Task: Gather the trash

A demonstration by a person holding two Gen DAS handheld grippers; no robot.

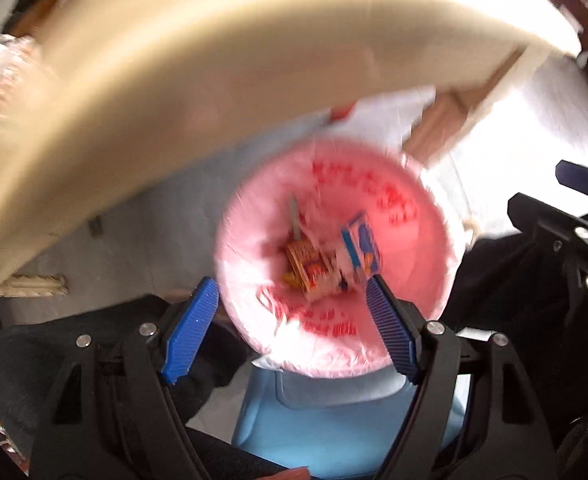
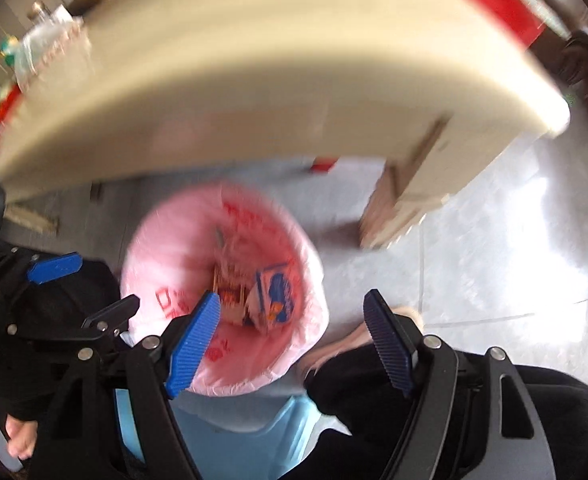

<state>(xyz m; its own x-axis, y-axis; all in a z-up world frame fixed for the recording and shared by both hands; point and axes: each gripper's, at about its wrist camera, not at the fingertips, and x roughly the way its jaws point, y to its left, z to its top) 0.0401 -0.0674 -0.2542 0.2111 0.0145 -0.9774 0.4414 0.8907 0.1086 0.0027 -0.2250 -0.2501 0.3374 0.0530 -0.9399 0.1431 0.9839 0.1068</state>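
Pink-lined bin (image 1: 334, 248) on floor just under cream tabletop (image 1: 181, 80) edge; bare floor to the right. Red print on liner, blurred, unreadable. Wrappers (image 1: 318, 268) at bin bottom. Left claw (image 1: 289, 320) spread wide, empty, over bin mouth. Right claw (image 2: 289, 328) wide, empty, over bin's right rim.

Round light-blue plastic bin lined with a pink printed bag (image 1: 434, 216): mouth open upward, wrappers low inside, room above them. Thick cream-coloured surface edge (image 1: 197, 92) overhangs close beyond the bin, wooden leg (image 2: 398, 208) to the right. Pale tiled floor (image 2: 494, 256) right of the bin lies open.
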